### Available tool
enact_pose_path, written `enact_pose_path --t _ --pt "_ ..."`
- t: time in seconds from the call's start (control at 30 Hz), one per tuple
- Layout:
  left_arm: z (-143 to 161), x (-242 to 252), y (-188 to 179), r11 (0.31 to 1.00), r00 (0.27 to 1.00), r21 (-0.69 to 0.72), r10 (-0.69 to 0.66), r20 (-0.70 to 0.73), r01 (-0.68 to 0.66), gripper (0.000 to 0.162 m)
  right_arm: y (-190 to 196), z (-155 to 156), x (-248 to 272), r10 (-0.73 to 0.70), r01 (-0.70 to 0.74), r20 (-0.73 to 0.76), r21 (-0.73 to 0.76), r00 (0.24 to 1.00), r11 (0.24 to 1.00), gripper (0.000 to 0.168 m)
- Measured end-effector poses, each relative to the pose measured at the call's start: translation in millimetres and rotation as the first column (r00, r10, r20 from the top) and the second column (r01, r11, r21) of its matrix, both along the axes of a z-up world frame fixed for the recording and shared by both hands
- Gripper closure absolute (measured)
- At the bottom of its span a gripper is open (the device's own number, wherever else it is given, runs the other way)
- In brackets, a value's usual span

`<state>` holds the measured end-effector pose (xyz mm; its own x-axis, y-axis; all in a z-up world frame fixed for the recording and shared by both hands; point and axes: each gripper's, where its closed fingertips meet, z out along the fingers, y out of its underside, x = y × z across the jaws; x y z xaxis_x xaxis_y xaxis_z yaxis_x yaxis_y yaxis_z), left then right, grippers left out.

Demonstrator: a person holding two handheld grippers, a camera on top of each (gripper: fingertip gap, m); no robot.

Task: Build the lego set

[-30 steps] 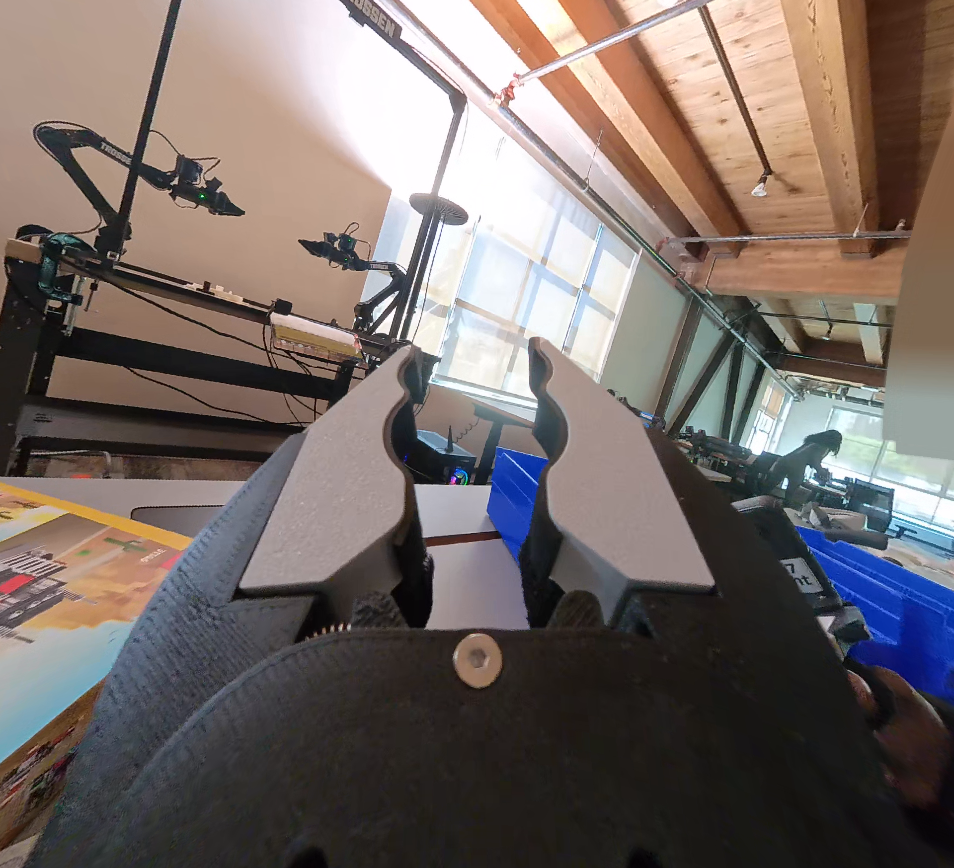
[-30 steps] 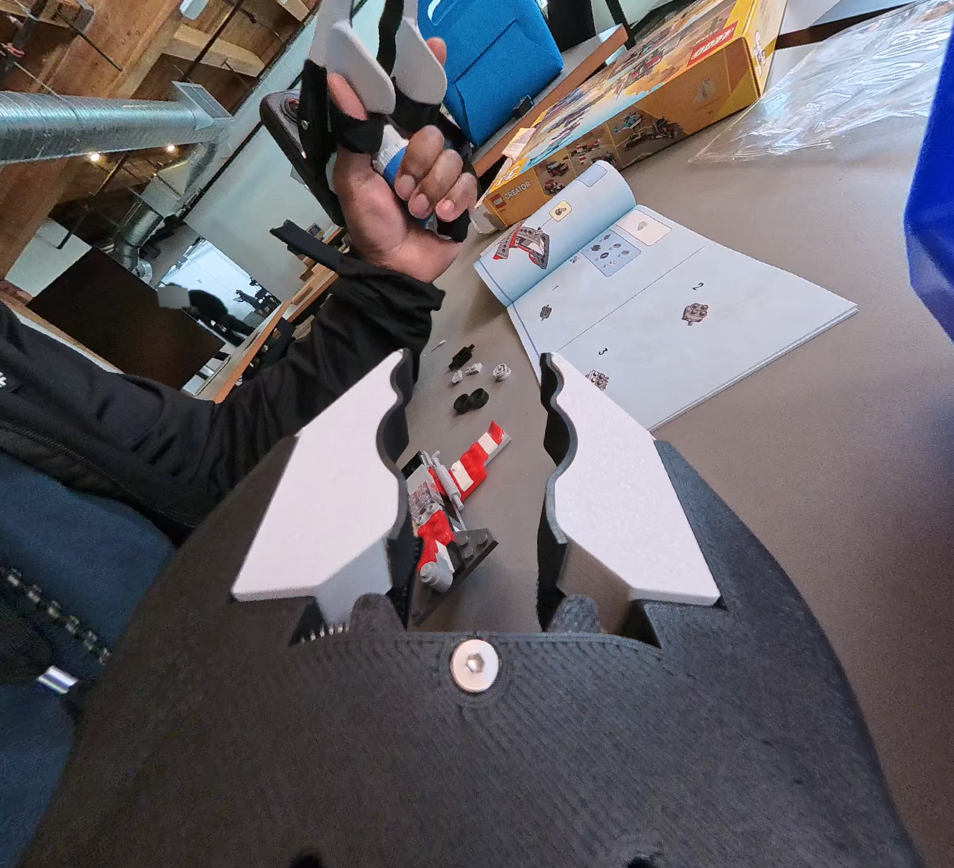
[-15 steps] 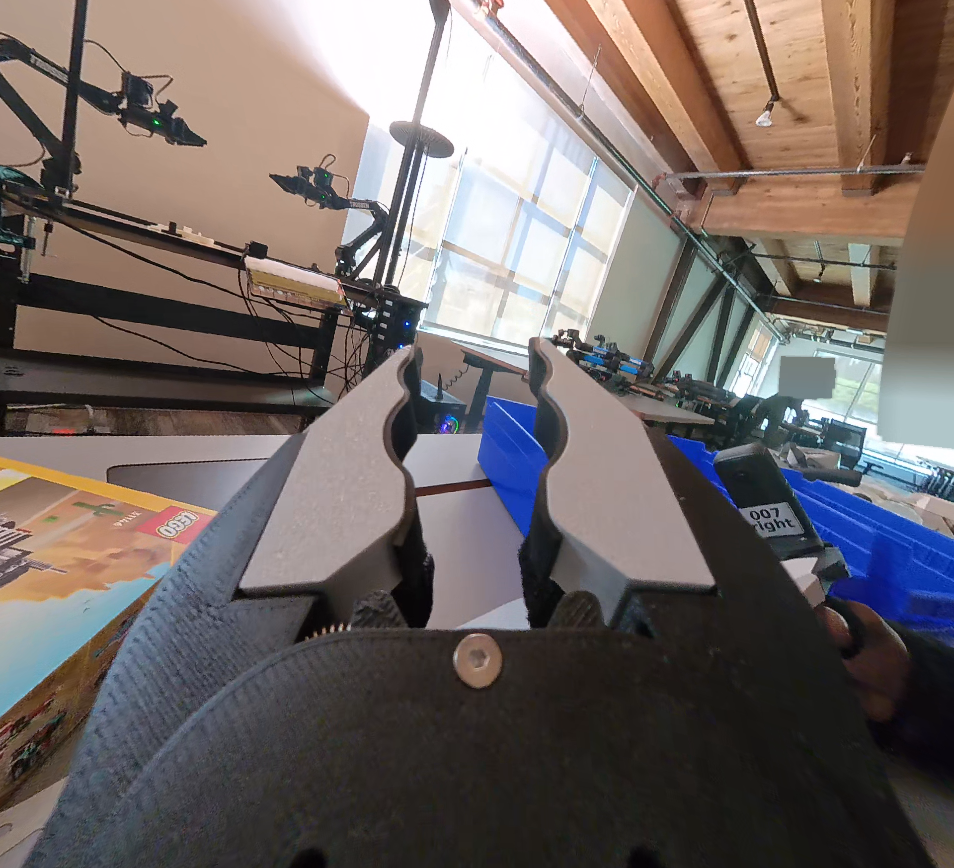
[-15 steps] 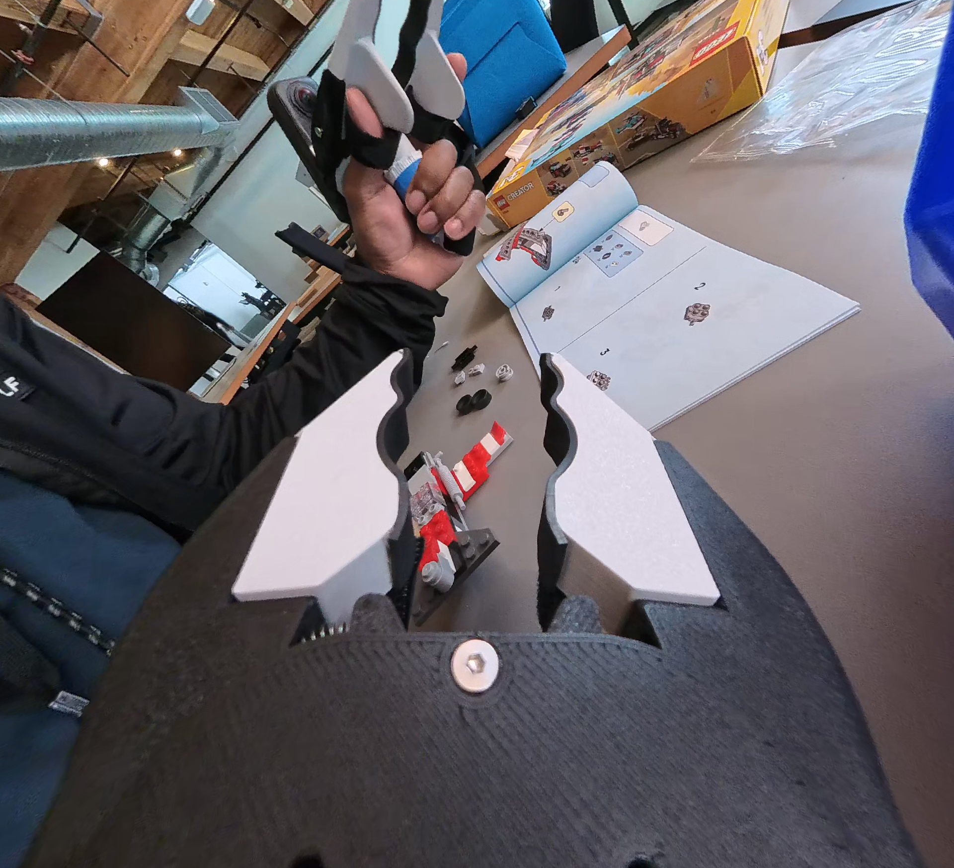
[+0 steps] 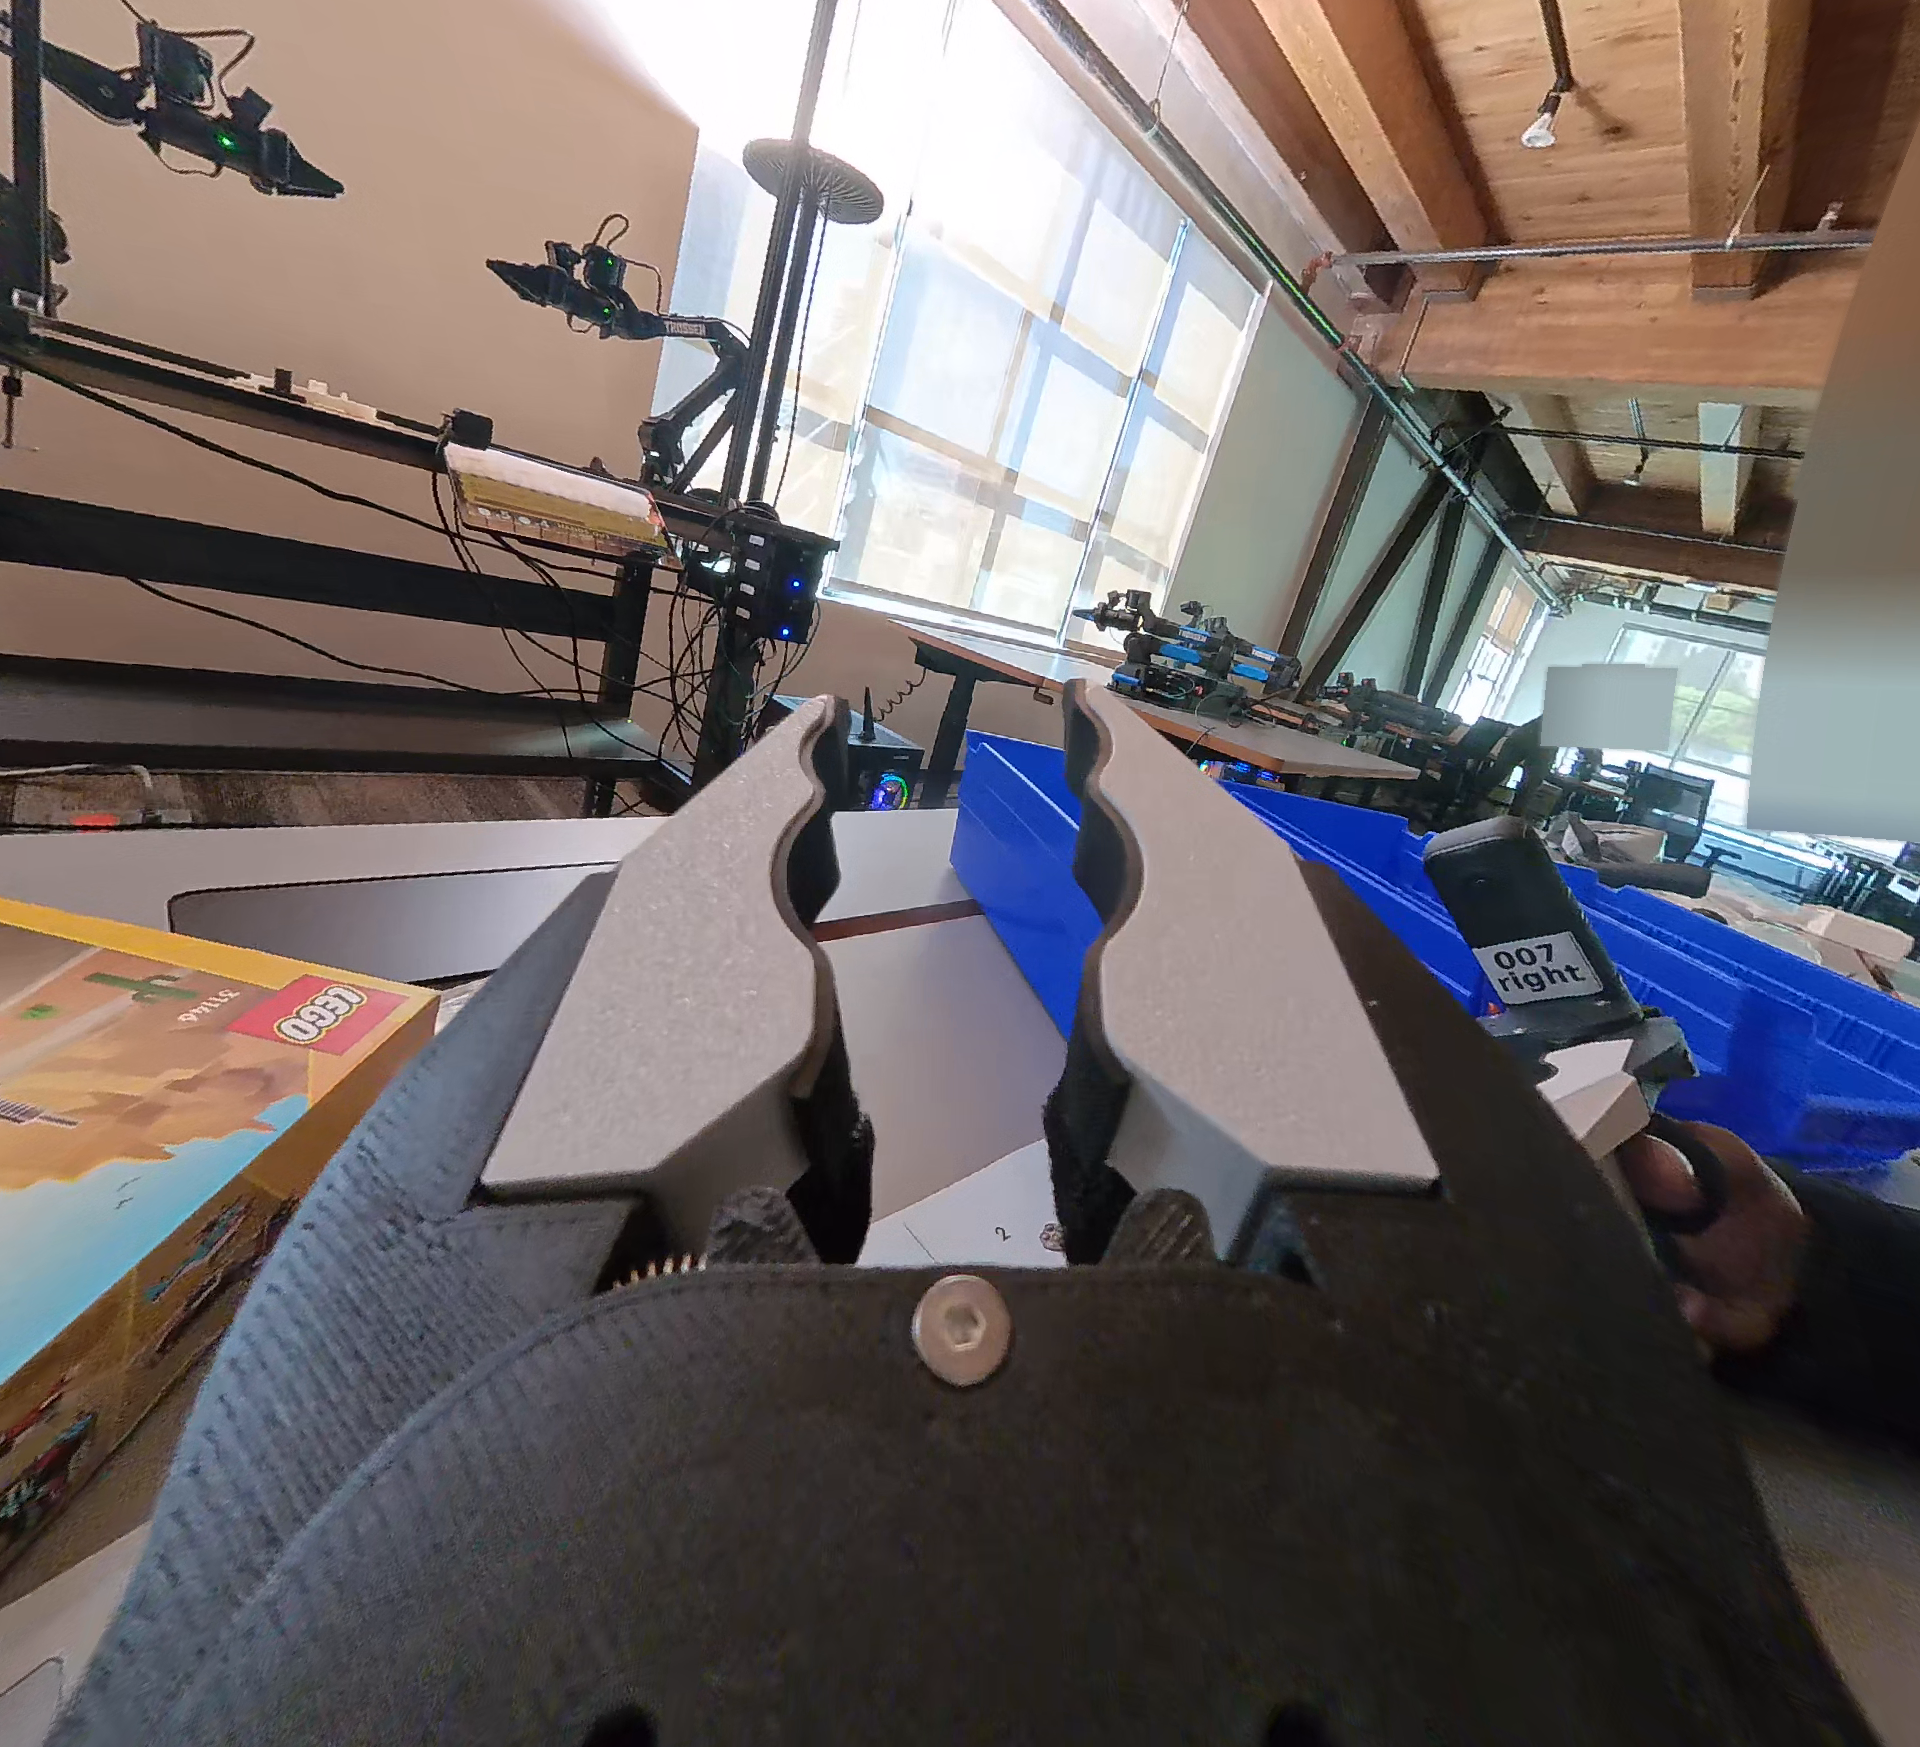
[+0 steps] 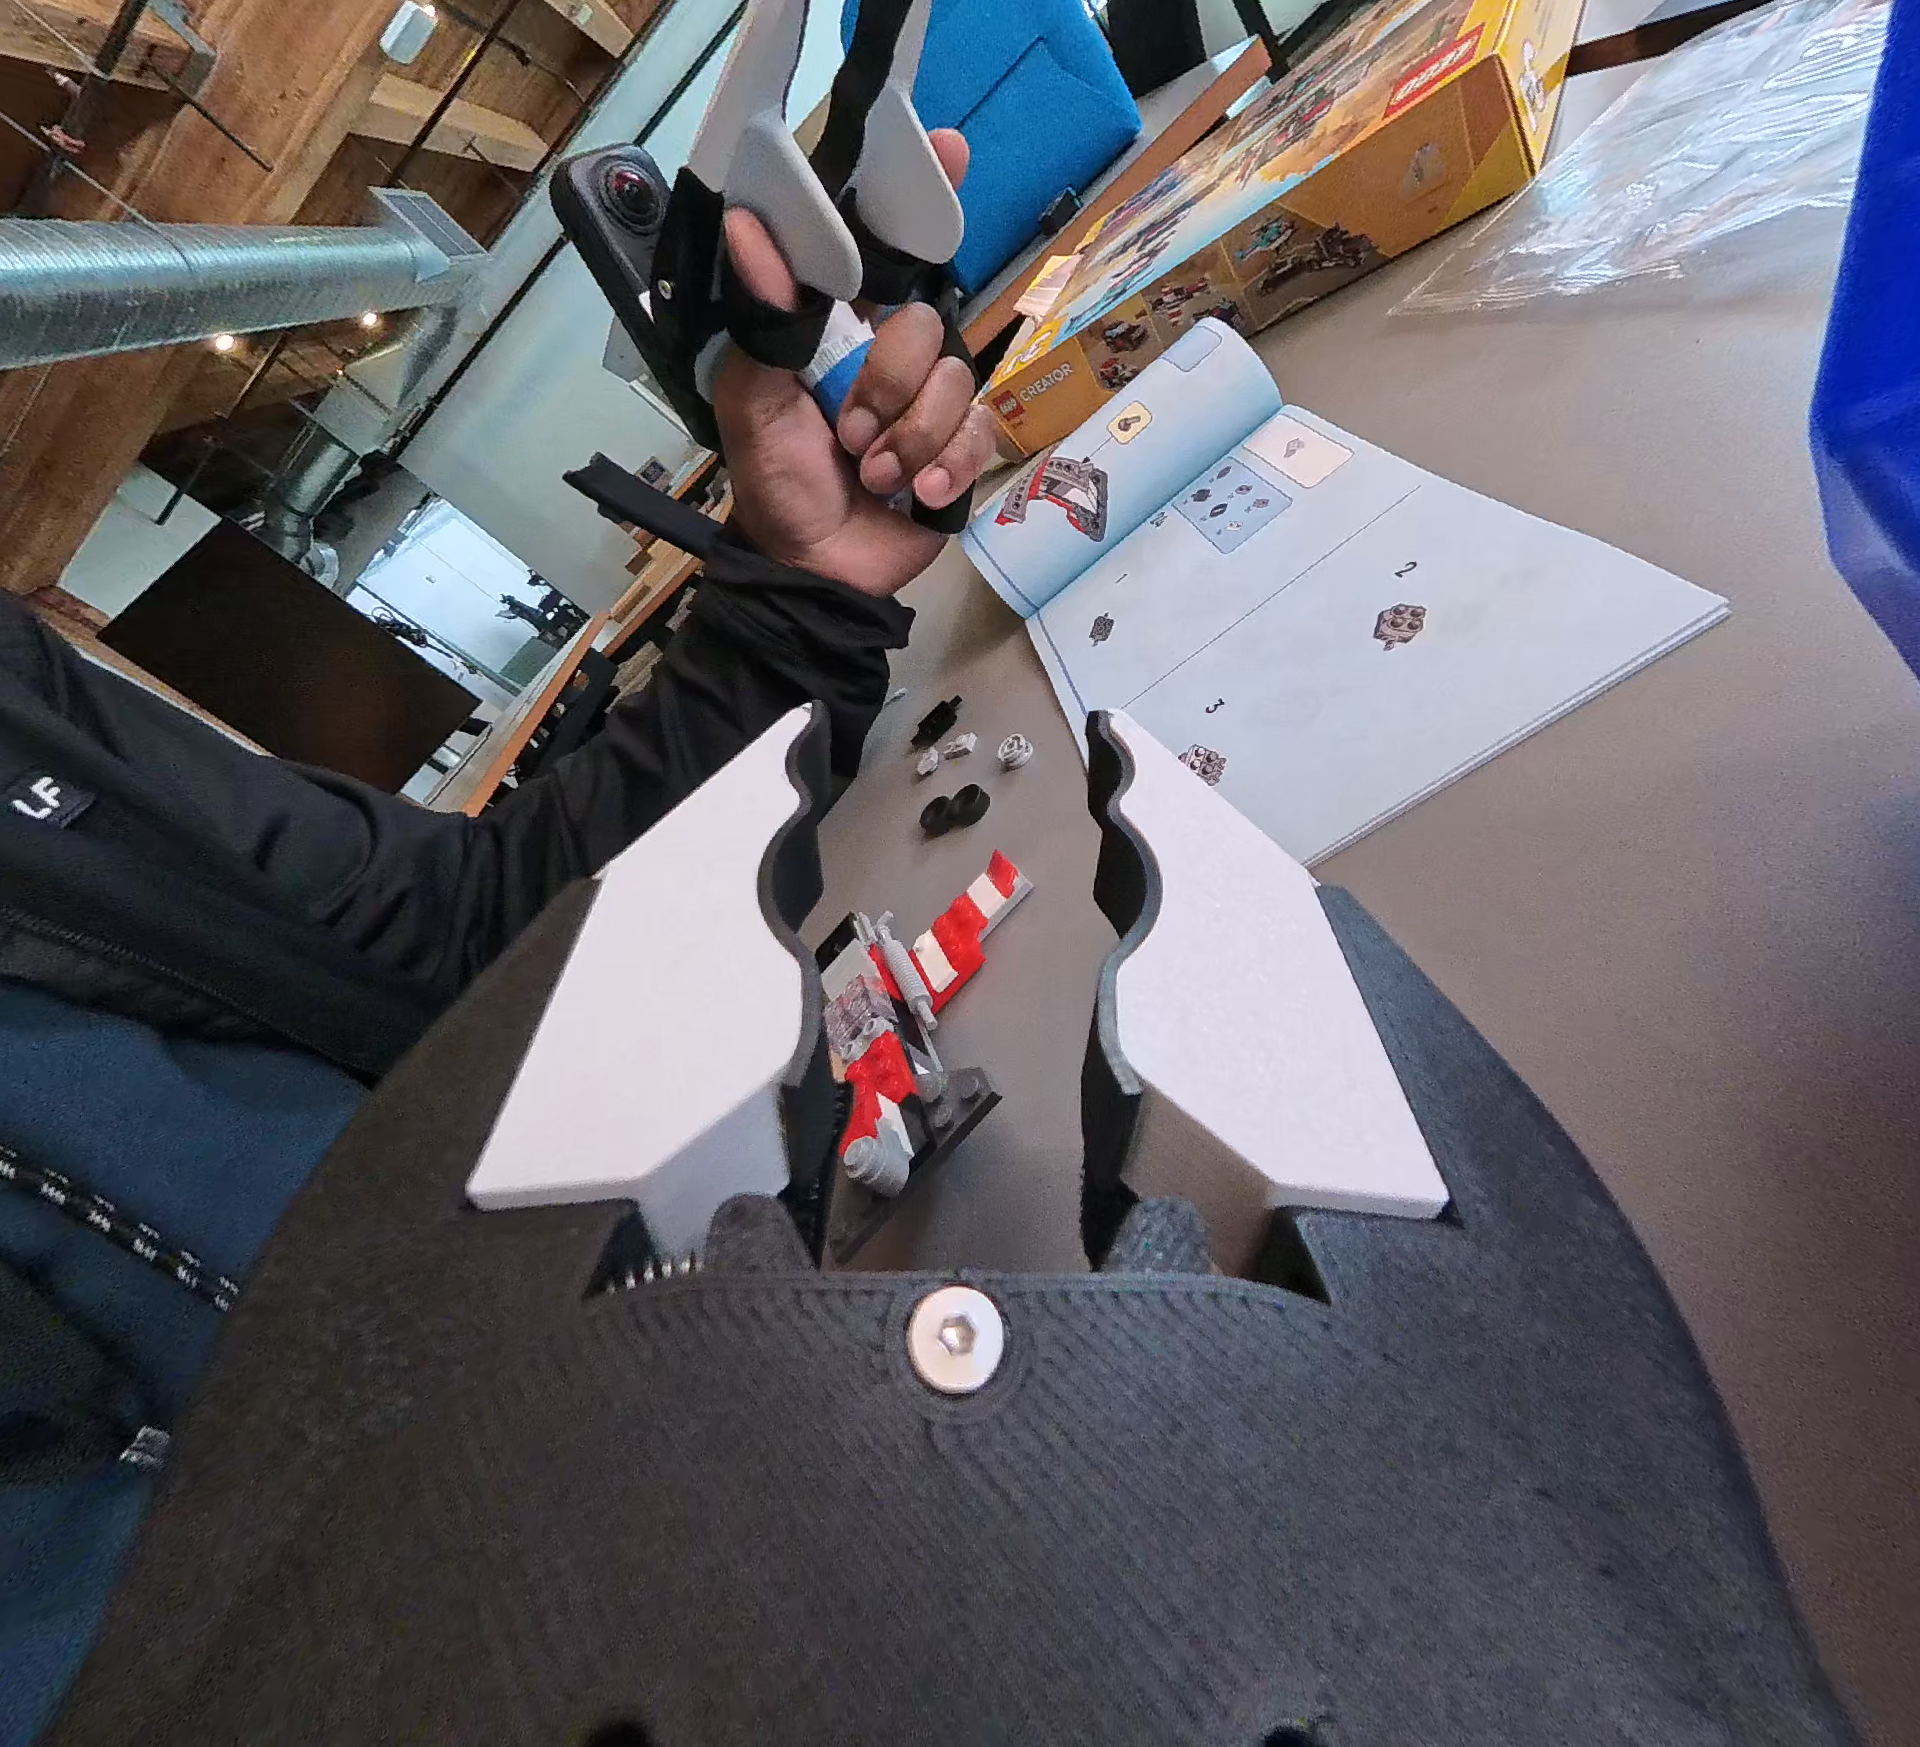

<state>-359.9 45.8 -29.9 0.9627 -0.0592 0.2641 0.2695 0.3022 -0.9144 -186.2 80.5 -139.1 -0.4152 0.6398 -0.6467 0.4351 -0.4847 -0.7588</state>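
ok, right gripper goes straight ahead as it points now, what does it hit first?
Probably the small black lego pieces on the table, past the red-and-white build lying between the open right gripper fingers; depth is unclear.

Blue bin (image 5: 1714, 1011), right of hand-held gripper; blue bag (image 6: 1029, 66), far ahead; clear plastic sheet (image 6: 1704, 139), upper right on worktop (image 6: 1558, 1022).

Empty open right claw (image 6: 951, 741) above red-white lego pieces (image 6: 914, 980), booklet (image 6: 1340, 617) beside.

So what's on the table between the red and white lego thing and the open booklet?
In the right wrist view, small loose pieces, black and grey, lie between the red-and-white lego build and the booklet.
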Motion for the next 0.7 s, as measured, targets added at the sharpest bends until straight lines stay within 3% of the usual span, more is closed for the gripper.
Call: enact_pose_path --t 0.7 --pt "2.4 -0.8 -4.1 1.000 1.000 0.006 -0.001 0.004 0.001 0.120 1.1 -2.5 -2.5 -0.008 0.008 0.019 -0.002 1.000 1.000 0.119"
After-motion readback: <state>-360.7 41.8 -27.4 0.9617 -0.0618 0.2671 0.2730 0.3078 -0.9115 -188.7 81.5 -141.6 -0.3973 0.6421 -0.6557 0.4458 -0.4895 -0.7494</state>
